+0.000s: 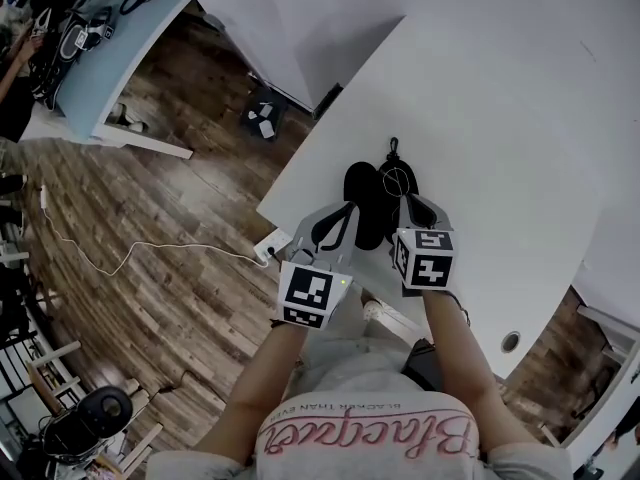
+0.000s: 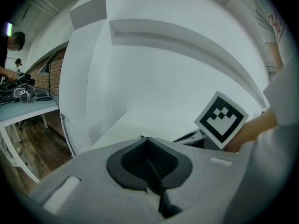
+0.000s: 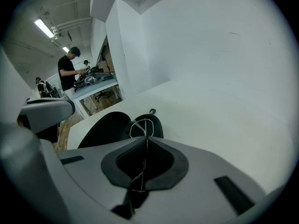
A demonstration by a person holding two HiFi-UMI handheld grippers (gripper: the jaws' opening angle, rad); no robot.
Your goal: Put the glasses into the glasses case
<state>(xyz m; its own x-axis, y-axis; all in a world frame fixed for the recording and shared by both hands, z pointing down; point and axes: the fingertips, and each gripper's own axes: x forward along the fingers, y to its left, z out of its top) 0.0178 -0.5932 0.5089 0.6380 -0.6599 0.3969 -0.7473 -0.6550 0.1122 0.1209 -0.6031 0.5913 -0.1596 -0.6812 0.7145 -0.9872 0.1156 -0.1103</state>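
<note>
A black glasses case (image 1: 365,203) lies open on the white table (image 1: 500,148), its two halves side by side (image 3: 105,127). Thin wire-framed glasses (image 1: 396,180) hang over the right half, and their rim (image 3: 141,125) shows just beyond my right gripper (image 3: 146,138). That gripper (image 1: 408,202) is shut on the wire frame, which runs down between its jaws. My left gripper (image 1: 346,210) sits at the case's left side. In its own view the left gripper (image 2: 146,139) is shut with nothing between its fingers, and the case is out of sight there.
The table's edge (image 1: 290,183) drops to a wooden floor with a white cable (image 1: 120,258). A light desk (image 1: 110,58) loaded with equipment stands far left, and a person (image 3: 70,71) works at it. A cable hole (image 1: 511,341) lies near the table's front edge.
</note>
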